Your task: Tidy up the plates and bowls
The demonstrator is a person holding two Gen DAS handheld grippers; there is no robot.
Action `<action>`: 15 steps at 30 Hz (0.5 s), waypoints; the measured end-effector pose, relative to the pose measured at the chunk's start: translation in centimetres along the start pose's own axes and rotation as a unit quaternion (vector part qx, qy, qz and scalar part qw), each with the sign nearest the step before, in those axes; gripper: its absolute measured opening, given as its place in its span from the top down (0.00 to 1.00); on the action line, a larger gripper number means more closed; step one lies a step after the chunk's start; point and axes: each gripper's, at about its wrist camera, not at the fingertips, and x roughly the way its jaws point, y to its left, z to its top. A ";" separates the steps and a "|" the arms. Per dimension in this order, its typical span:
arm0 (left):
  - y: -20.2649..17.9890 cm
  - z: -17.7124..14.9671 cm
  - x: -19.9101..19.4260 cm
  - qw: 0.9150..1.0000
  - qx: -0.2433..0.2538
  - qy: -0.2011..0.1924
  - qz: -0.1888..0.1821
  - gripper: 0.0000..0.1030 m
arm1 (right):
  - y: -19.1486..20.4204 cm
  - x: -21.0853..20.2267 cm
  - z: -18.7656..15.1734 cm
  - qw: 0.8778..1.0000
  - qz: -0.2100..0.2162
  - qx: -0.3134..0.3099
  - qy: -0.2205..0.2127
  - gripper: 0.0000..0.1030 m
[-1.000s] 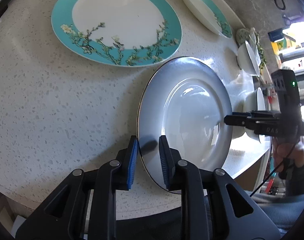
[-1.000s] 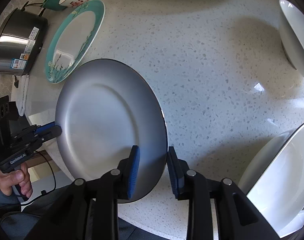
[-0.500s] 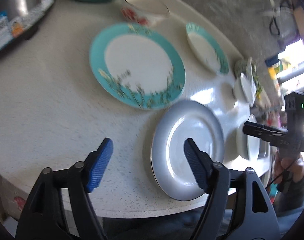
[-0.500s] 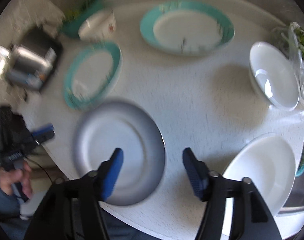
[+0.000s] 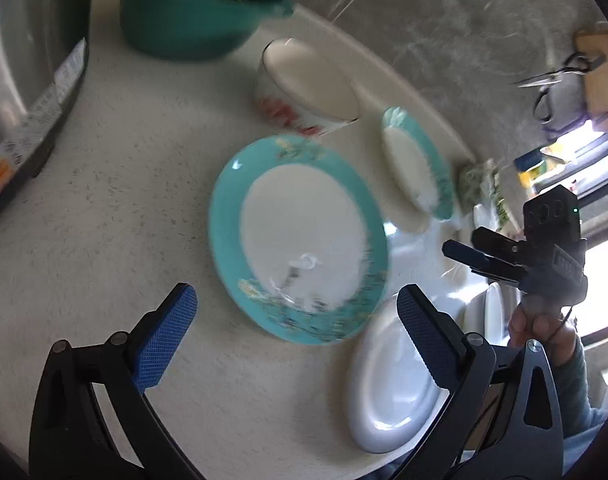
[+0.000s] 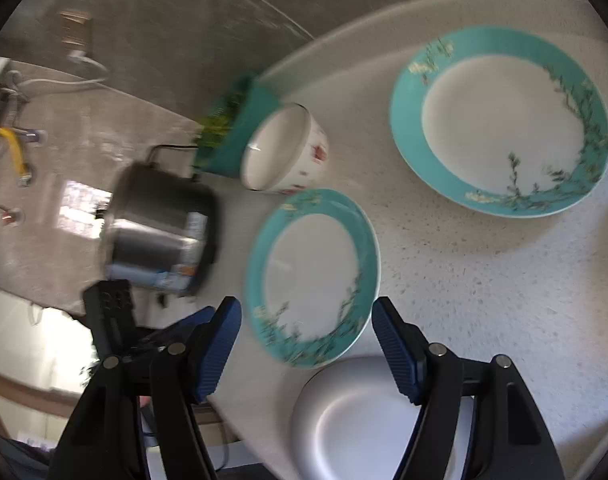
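1. Both grippers were empty: the left gripper (image 5: 295, 334) had its blue pads spread wide above the counter (image 5: 103, 208), and the right gripper (image 6: 306, 346) was spread just as wide, neither touching any dish
2. The grey plate (image 6: 352, 416) lay flat at the counter's near edge, alone, just beside the smaller teal-rimmed plate (image 6: 312, 276); I judged that one step was done
3. Much seemed left: the larger teal-rimmed plate (image 6: 500, 128) sat apart toward the back, the floral bowl (image 6: 283, 148) stood by the green basin (image 5: 191, 20), and white dishes (image 5: 492, 312) sat at the far side, nothing stacked that I could see
4. The smaller teal-rimmed plate was glossy, white in the centre with a branch pattern on its rim; both views were blurred, so finer detail was lost
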 end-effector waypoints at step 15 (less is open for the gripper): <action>1.7 4.6 6.4 0.994 0.077 0.082 0.016 0.28 | -3.5 5.4 0.3 0.996 -0.035 0.075 0.021 0.45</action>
